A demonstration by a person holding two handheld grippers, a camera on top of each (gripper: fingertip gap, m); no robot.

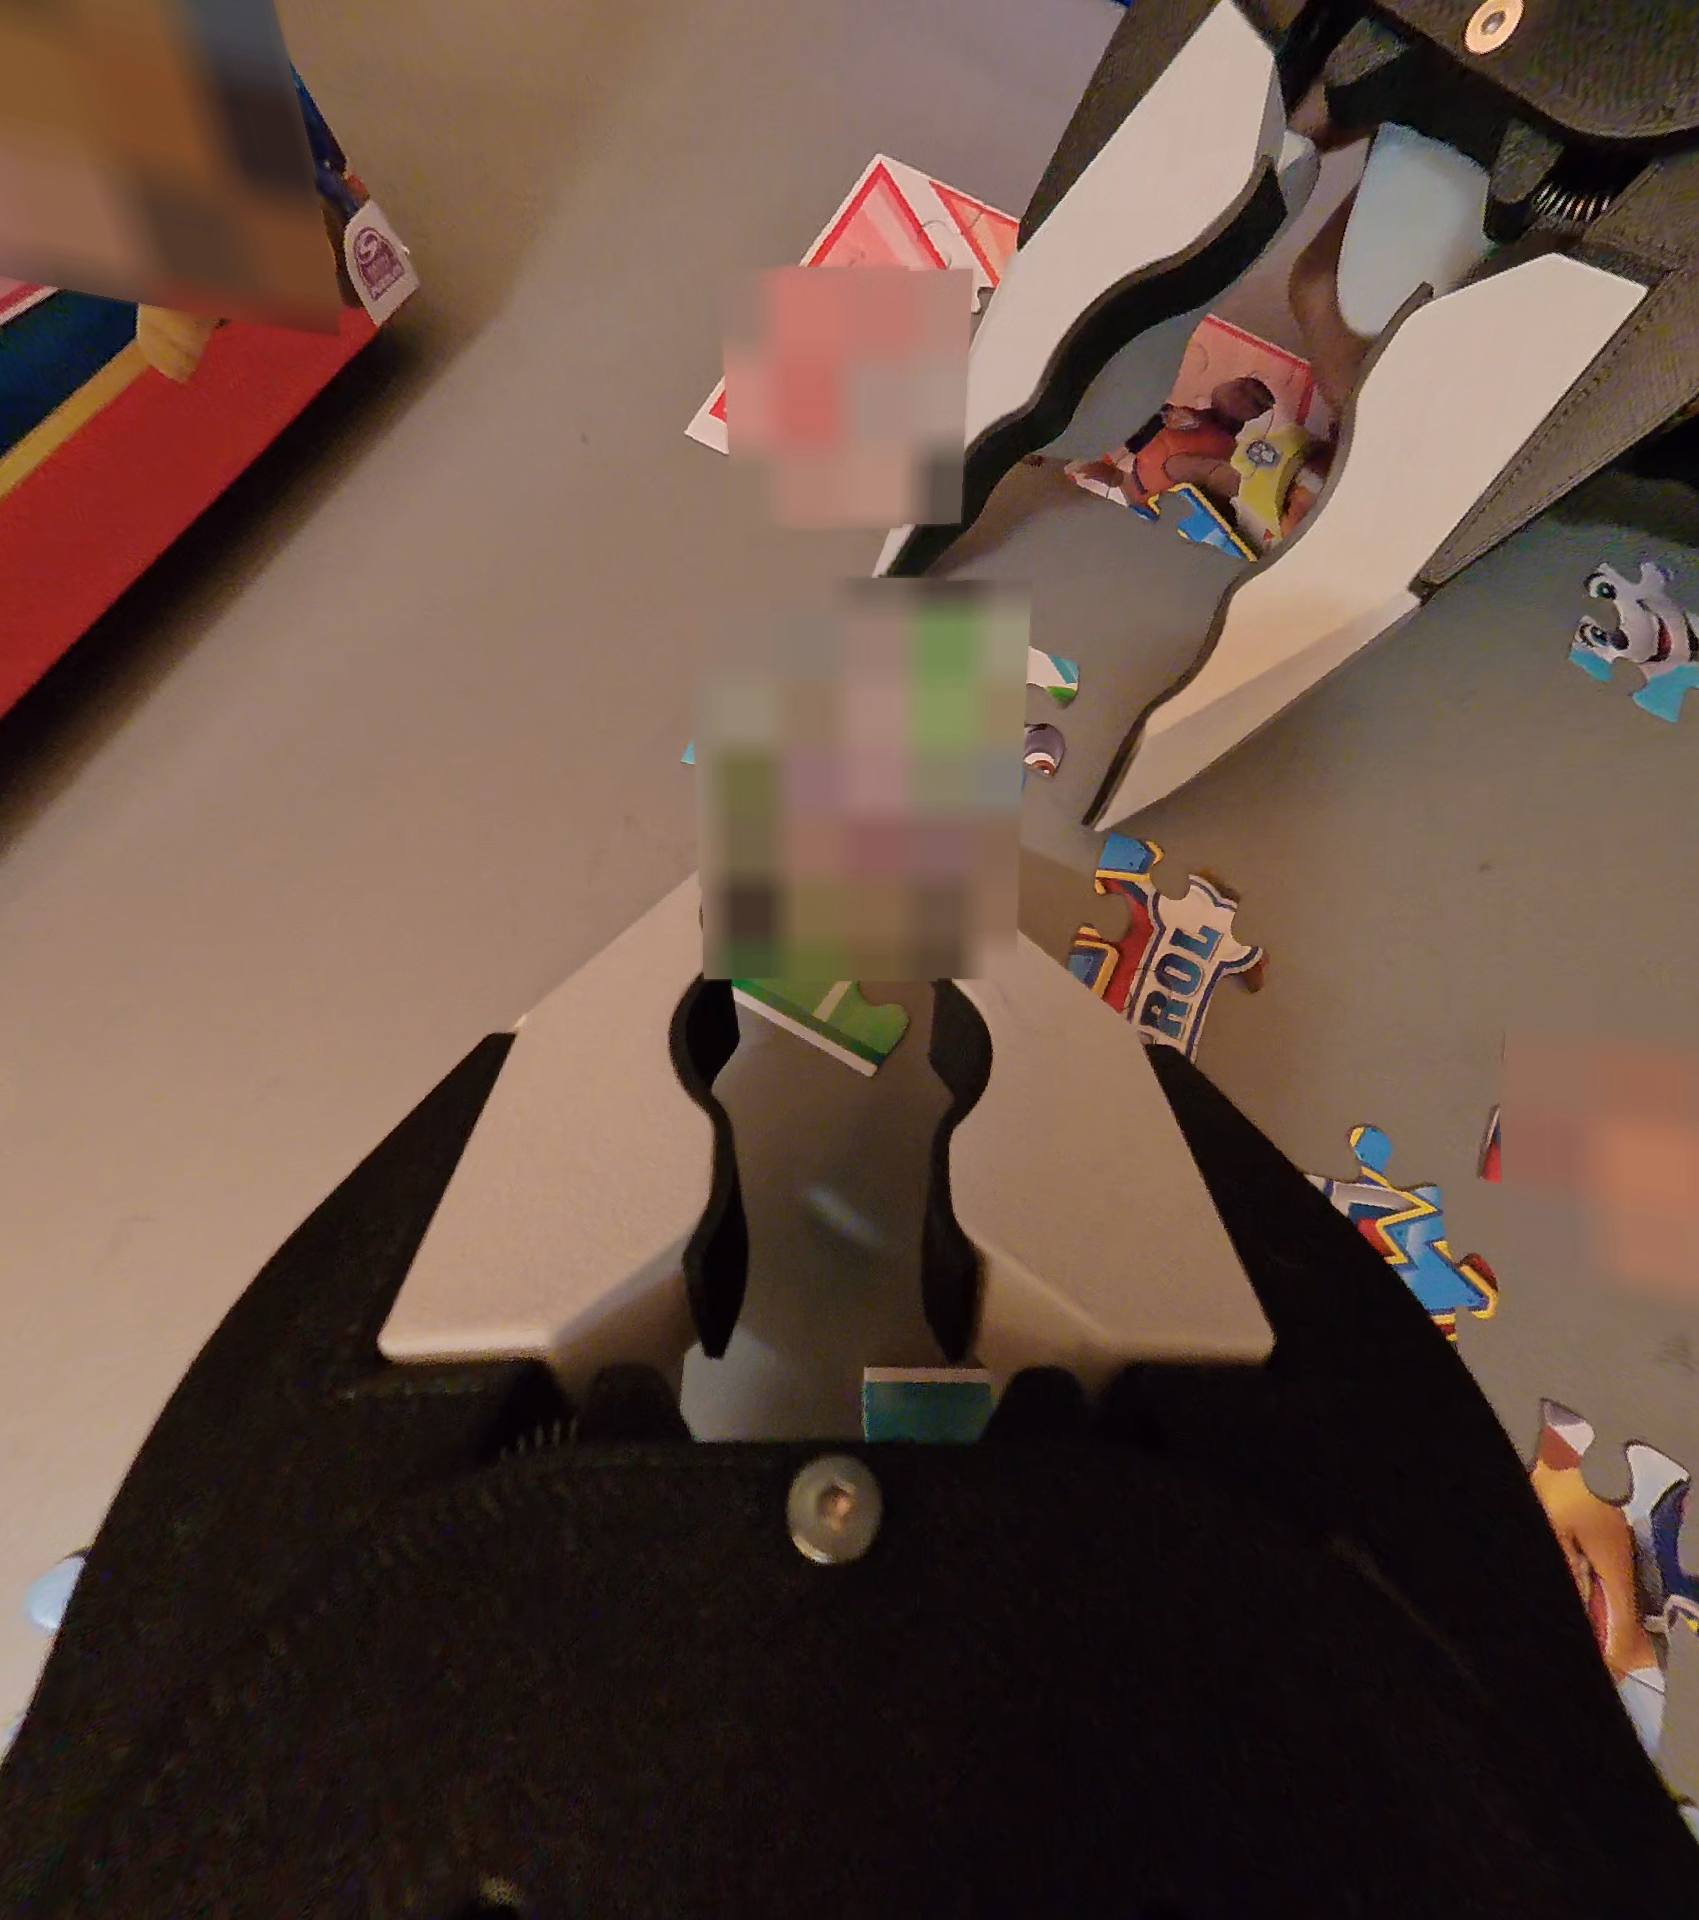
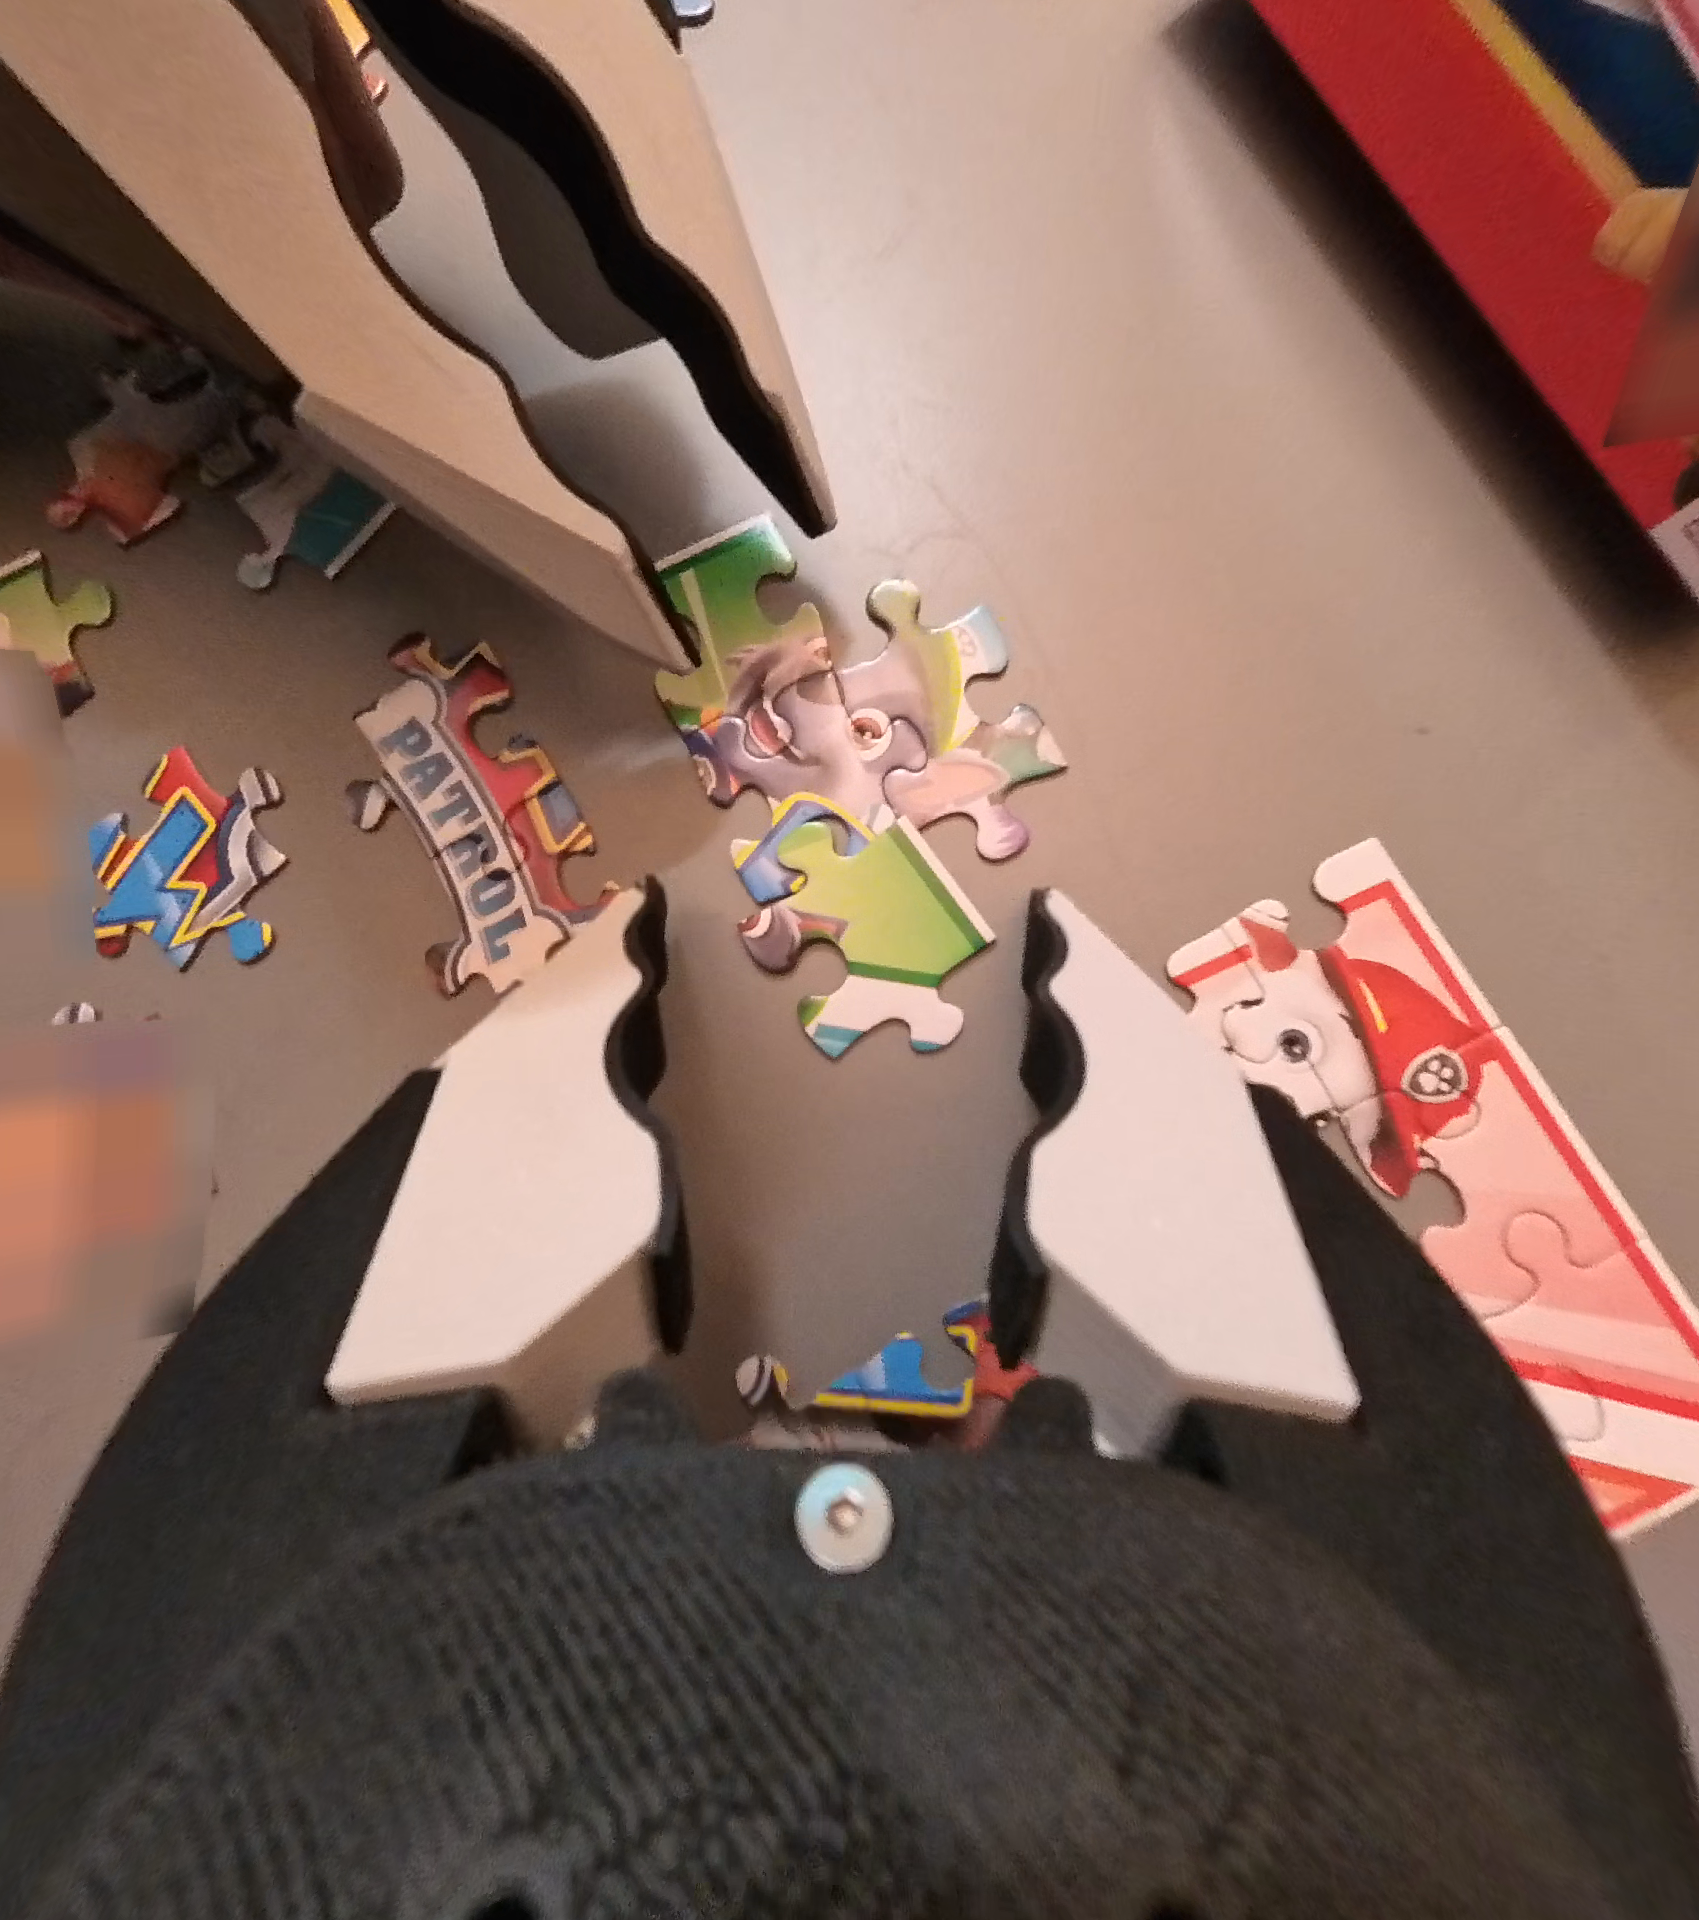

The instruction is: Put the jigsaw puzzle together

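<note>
In the right wrist view, a small cluster of joined puzzle pieces (image 2: 866,727) lies on the grey table (image 2: 1240,623). My left gripper (image 2: 749,590) comes in from the upper left. Its two fingertips (image 2: 684,649) close on the cluster's green corner piece (image 2: 720,592). In the left wrist view a mosaic patch hides the tips of my left gripper (image 1: 829,997), and only that green piece (image 1: 824,1023) shows between the fingers. My right gripper (image 2: 845,899) is open. A green-and-white edge piece (image 2: 876,925) lies flat between its fingers against the cluster, touched by neither pad.
Loose pieces lie to the left: a lettered logo piece (image 2: 471,821) and a blue-and-red piece (image 2: 185,862). A joined red-and-white section (image 2: 1510,1164) lies on the right. A red puzzle box (image 2: 1551,208) stands at the far right. A blue piece (image 2: 902,1371) lies under my right gripper. Some 6 cm of space lies between my two pairs of fingers.
</note>
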